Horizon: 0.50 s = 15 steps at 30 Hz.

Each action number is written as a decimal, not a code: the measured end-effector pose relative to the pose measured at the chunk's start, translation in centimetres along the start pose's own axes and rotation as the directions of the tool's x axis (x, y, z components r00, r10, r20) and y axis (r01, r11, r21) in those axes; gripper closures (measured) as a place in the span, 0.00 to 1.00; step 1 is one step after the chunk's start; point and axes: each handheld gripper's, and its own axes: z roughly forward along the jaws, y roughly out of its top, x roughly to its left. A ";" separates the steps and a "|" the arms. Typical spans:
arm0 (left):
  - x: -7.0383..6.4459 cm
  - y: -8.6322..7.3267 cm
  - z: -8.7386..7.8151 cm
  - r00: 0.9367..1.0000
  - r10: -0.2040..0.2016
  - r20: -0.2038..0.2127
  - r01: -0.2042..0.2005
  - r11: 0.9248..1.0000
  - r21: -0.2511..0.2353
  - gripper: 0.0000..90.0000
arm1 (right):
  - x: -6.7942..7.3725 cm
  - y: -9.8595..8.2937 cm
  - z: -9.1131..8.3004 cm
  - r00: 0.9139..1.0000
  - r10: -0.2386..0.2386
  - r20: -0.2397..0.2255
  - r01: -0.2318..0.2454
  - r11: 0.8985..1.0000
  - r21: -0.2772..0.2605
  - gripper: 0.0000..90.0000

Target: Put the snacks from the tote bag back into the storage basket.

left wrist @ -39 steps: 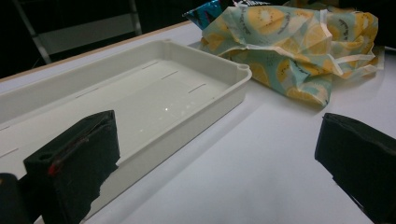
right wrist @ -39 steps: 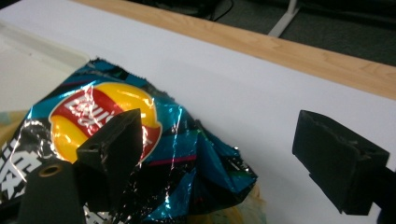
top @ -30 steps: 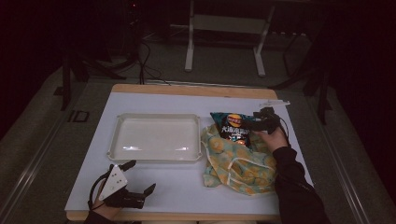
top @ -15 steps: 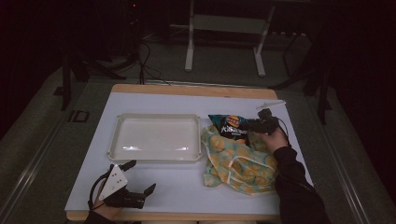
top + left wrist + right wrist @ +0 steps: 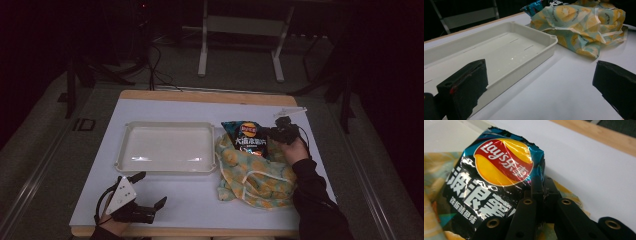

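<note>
Chip bag (image 5: pixel 499 182), light, crinkly, slippery and easily crushed, sits clenched at its side edge in my right hand-held gripper (image 5: pixel 541 187); my left hand-held gripper (image 5: pixel 539 87) gapes idle.

left gripper (image 5: pixel 145 192): at 7 o'clock in the high view, jaws spread wide, pointing toward 2 o'clock, hand low | right gripper (image 5: pixel 272 132): at 2 o'clock, jaws pinched together, pointing toward 9 o'clock, forearm reaching up from 5 o'clock
</note>
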 end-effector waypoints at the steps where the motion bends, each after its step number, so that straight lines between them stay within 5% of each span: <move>1: 0.0 0.0 0.0 1.000 0.000 0.000 0.000 1.000 0.000 0.00 | 0.1 0.1 -0.2 1.000 -0.002 0.002 0.002 1.000 -0.005 1.00; 15: 0.0 0.0 0.0 1.000 0.003 -0.004 -0.003 1.000 0.000 0.00 | 2.1 0.7 -3.9 0.999 -0.037 0.030 0.040 0.994 -0.103 1.00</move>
